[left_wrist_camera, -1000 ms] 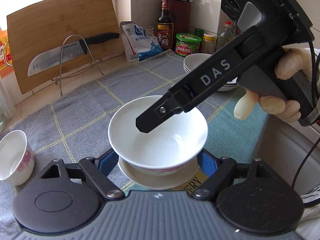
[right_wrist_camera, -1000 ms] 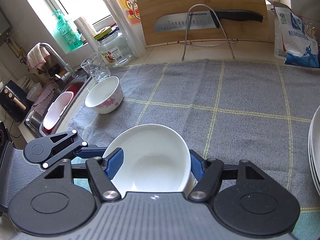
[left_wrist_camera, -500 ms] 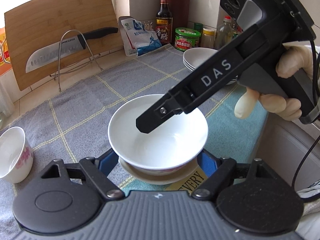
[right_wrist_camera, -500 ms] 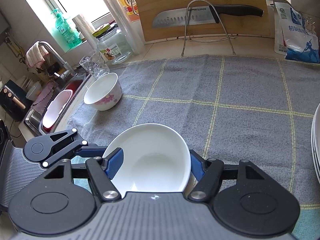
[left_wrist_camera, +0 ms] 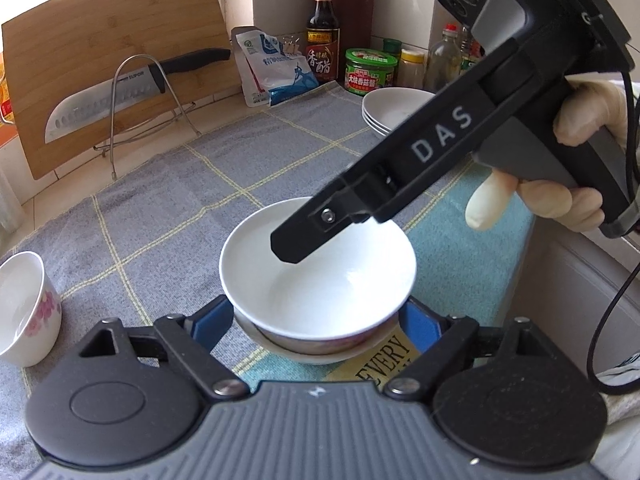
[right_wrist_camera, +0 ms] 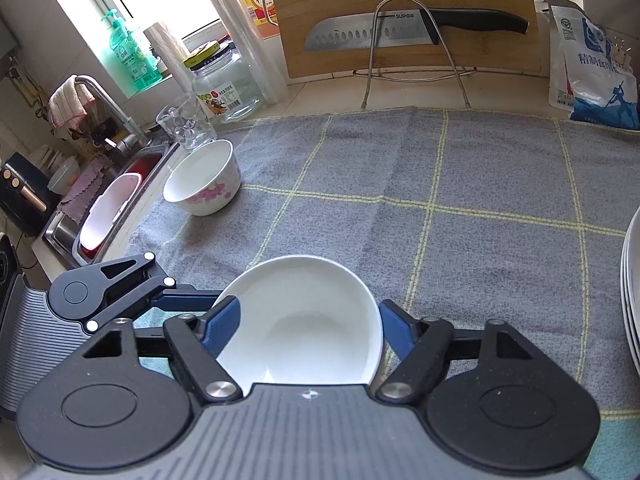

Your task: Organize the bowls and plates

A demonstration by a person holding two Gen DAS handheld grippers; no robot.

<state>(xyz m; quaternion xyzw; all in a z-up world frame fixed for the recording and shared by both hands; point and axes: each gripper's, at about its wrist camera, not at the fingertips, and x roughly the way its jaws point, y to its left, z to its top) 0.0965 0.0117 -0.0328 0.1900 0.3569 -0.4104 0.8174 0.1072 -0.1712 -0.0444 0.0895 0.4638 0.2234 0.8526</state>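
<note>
The right gripper (right_wrist_camera: 310, 326) is clamping the rim of the white bowl (left_wrist_camera: 318, 270), one finger (left_wrist_camera: 304, 238) reaching inside the bowl and the other hidden behind its far wall. The left gripper (left_wrist_camera: 316, 316) is standing spread, its blue pads (left_wrist_camera: 210, 320) sitting either side of the bowl's base without visibly touching it. The bowl is sitting level just above a small white plate (left_wrist_camera: 320, 354); contact between them is not resolvable. Both are sitting over the grey checked cloth (right_wrist_camera: 440, 208), at its near edge. On the cloth, well to the bowl's left, a flowered bowl (right_wrist_camera: 204, 184) is standing upright. A stack of plates (left_wrist_camera: 390, 110) is resting beyond the white bowl to its right. Past the cloth's far edge, a knife (right_wrist_camera: 400, 30) is lying in a wire rack (right_wrist_camera: 416, 56) against a cutting board (right_wrist_camera: 408, 8).
</note>
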